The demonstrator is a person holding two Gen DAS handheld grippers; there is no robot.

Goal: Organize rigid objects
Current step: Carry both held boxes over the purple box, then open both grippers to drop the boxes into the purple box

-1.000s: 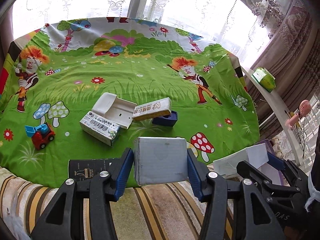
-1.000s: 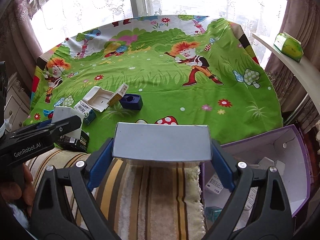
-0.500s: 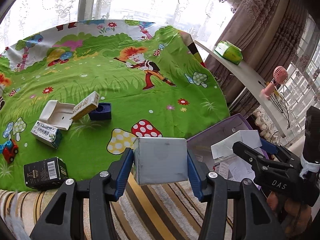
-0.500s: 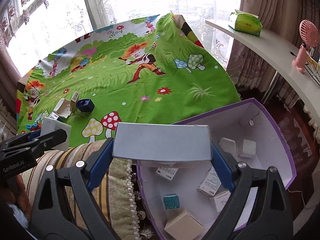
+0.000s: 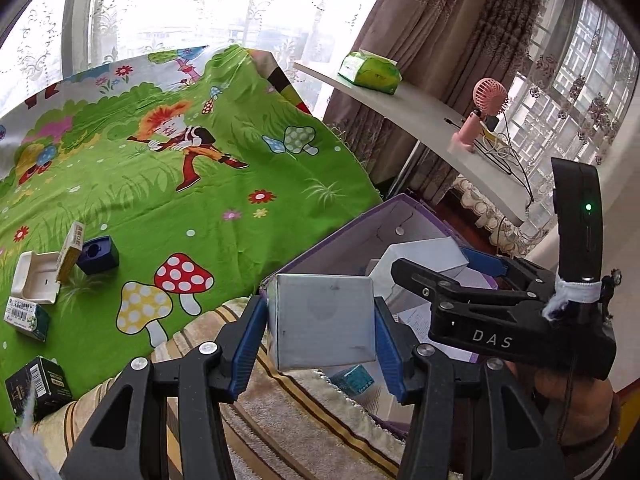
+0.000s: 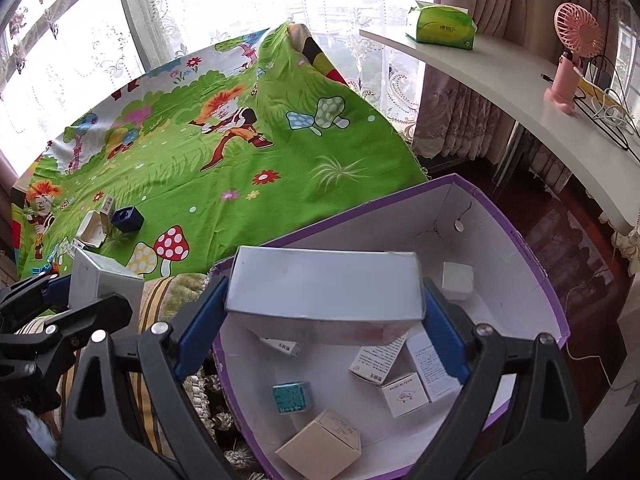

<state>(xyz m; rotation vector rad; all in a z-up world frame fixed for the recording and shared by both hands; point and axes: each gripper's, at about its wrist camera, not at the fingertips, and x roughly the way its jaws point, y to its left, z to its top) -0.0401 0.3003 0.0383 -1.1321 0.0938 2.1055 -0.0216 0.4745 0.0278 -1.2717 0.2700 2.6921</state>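
The green cartoon cloth (image 6: 248, 176) covers its surface completely, so what lies beneath is hidden. The purple-edged box (image 6: 532, 264) stands beside it, partly blocked by the long grey box (image 6: 324, 284), which the right hand-held gripper (image 6: 324, 320) pinches by its ends directly above the box's open inside. The left hand-held gripper (image 5: 320, 324) pinches a small grey cube box (image 5: 324, 320) over the near rim. Print on the small cartons (image 6: 400, 392) inside is unreadable.
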